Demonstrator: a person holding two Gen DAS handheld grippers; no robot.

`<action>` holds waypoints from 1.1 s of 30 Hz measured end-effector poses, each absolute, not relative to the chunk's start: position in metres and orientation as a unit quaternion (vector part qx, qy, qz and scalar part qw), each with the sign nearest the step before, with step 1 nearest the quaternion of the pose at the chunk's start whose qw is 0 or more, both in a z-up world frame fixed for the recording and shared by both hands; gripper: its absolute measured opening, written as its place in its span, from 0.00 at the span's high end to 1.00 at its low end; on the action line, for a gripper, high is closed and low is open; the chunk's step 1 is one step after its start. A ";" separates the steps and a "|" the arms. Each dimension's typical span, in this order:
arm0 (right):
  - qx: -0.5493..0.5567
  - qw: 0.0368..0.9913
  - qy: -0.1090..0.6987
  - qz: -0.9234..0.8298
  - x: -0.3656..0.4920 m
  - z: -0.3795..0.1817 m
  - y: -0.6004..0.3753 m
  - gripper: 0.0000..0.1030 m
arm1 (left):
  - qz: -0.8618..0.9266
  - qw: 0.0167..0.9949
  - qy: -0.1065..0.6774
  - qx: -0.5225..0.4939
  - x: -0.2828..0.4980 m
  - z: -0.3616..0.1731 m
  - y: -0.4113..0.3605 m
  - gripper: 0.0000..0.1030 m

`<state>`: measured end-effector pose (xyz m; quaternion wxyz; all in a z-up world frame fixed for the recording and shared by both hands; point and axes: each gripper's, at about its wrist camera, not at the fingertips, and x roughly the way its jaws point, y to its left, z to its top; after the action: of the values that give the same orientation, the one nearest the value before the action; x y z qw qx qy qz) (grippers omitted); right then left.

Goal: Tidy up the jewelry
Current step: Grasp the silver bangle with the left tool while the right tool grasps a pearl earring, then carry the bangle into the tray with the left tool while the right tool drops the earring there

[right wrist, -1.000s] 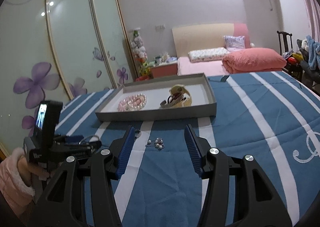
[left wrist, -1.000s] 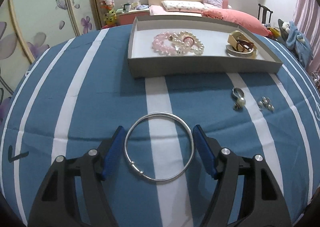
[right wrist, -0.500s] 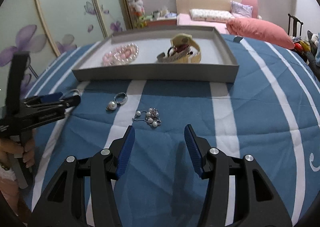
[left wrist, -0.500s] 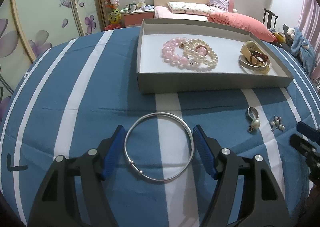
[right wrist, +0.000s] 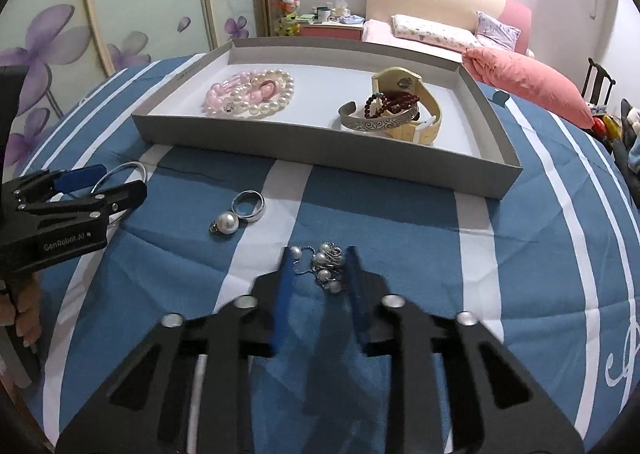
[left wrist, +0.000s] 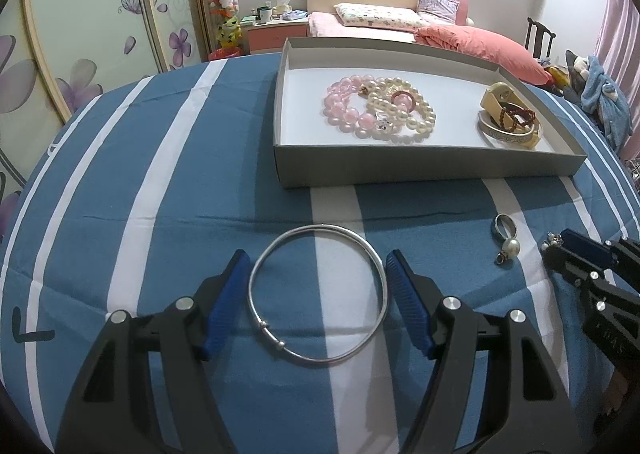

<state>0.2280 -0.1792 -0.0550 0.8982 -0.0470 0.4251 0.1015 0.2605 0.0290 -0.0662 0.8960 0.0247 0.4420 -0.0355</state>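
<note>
My left gripper (left wrist: pixel 318 266) holds a thin silver bangle (left wrist: pixel 280 250) between its blue pads, just above the striped cloth. My right gripper (right wrist: pixel 319 254) is low over a small pearl cluster piece (right wrist: pixel 327 266), its jaws narrowed on either side of it. A pearl pendant with a silver ring (right wrist: pixel 240 211) lies on the cloth to its left, also in the left wrist view (left wrist: pixel 506 242). The grey tray (left wrist: pixel 420 165) holds pink and white bead bracelets (left wrist: pixel 376 107) and a cream watch with a dark bead bracelet (left wrist: pixel 508 115).
The blue and white striped cloth (left wrist: pixel 160 173) covers the surface. A silver cuff (right wrist: pixel 376 119) lies in the tray (right wrist: pixel 320 141) beside the watch. A bed with a pink quilt (right wrist: pixel 524 77) and a wardrobe with flower doors (right wrist: pixel 60 33) stand behind.
My right gripper has dropped down to the pearl cluster and its jaws have narrowed around it. My left gripper keeps the bangle and has shifted slightly left of the tray.
</note>
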 end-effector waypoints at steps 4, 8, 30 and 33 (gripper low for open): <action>-0.068 0.899 0.422 0.098 0.224 -0.054 -0.178 0.93 | -0.036 0.896 0.442 0.025 0.261 -0.066 0.029 0.34; -0.064 0.900 0.423 0.082 0.221 -0.054 -0.192 0.93 | -0.036 0.896 0.442 0.024 0.261 -0.066 0.029 0.34; 0.039 0.944 0.315 0.096 0.206 -0.014 -0.234 0.93 | -0.027 0.922 0.386 0.008 0.241 -0.048 0.036 0.34; 0.043 0.952 0.286 0.100 0.201 -0.005 -0.233 0.93 | -0.024 0.934 0.358 0.011 0.234 -0.039 0.032 0.34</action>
<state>0.2008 -0.2335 -0.0049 0.9521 0.0434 0.2858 0.0997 0.2338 0.0324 -0.0391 0.9335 0.0114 0.3575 -0.0237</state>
